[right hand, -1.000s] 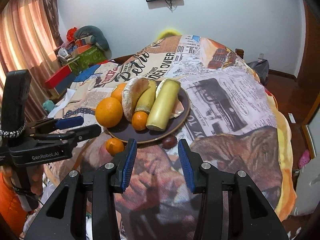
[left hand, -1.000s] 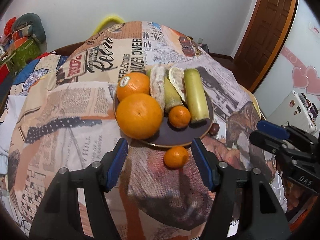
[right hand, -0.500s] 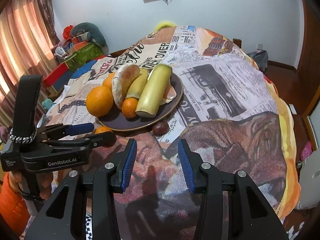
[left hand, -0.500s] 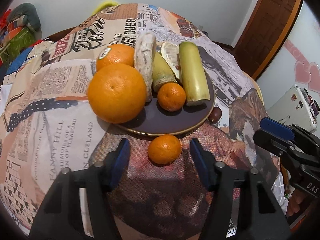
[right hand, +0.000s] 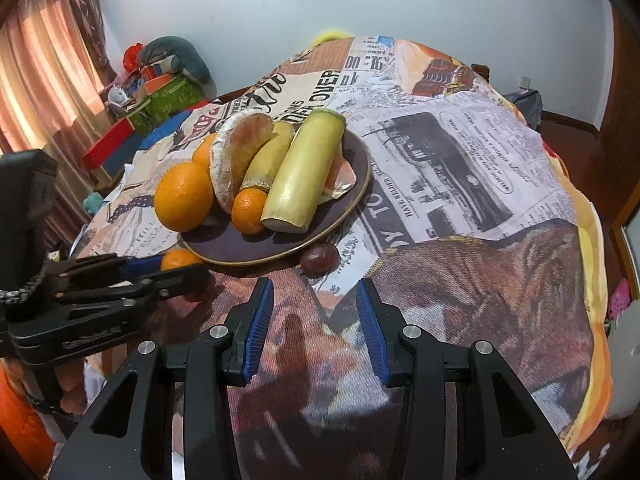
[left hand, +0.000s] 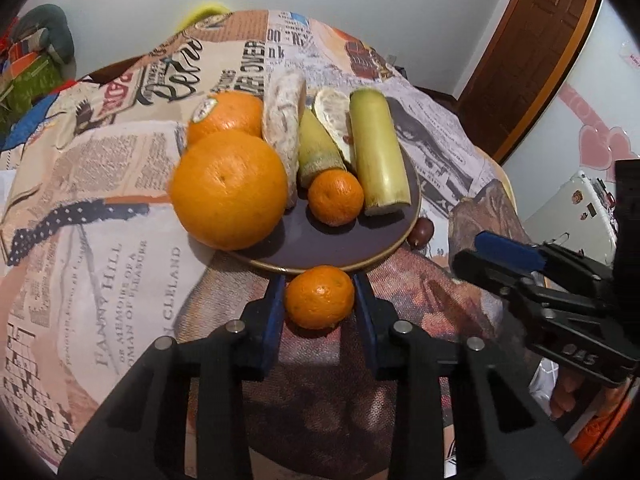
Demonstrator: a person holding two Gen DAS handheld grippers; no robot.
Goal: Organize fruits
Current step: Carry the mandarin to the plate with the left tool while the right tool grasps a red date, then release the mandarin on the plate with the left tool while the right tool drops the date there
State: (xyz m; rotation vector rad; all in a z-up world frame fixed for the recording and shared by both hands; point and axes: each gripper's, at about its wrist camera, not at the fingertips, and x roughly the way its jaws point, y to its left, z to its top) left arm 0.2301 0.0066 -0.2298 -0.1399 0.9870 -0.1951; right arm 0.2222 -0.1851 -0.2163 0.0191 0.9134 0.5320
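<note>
Tangerine (left hand: 319, 296) sat off the plate (left hand: 320, 254), by the tabletop's near edge; left hand-held gripper (left hand: 319, 292) clamped it, presumably to plate it. Right hand-held gripper (right hand: 315, 304) empty, wide.

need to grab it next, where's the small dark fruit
The small dark fruit lies on the tablecloth off the plate's near right rim, ahead of the right hand-held gripper.

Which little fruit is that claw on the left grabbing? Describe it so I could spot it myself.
Find the dark round plate of fruit on the newspaper-print cloth. Just off its near rim lies a small mandarin between the left gripper fingers. Its twin sits on the plate; this one lies on the cloth.
</note>
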